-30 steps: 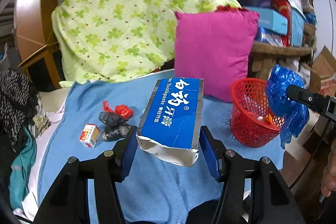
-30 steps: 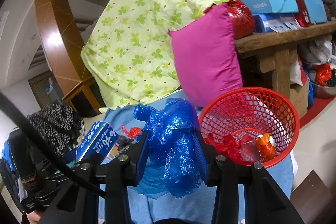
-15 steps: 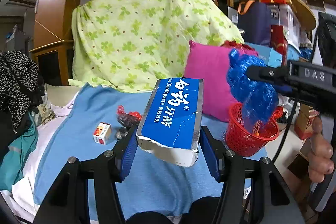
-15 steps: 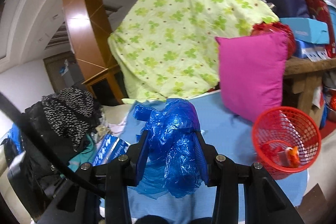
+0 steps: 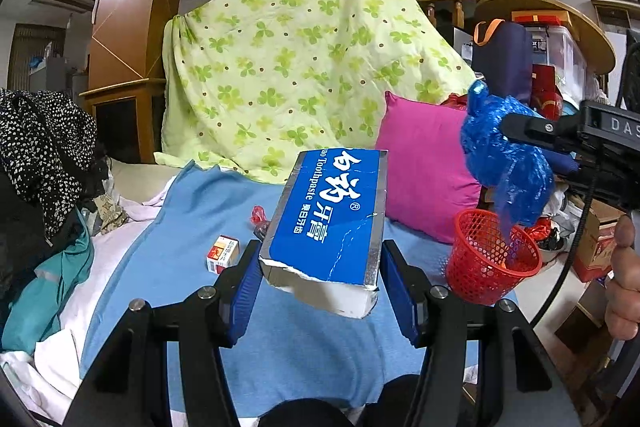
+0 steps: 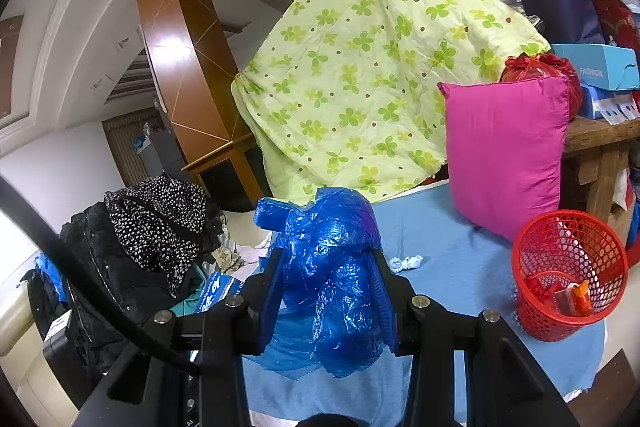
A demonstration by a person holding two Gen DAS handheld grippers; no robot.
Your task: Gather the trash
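The left gripper (image 5: 322, 283) pinches the toothpaste box (image 5: 330, 223) at frame centre. The right gripper (image 6: 326, 291) pinches a blue bag (image 6: 328, 283); the red basket (image 6: 570, 277) stands at lower right.

Black left claw (image 5: 322, 275), blue pads (image 5: 244, 287), silver screws, black cable

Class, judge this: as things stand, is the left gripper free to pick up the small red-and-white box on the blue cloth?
Probably not: the left gripper is shut on the toothpaste box, so its fingers are occupied, though the small box lies unobstructed nearby.
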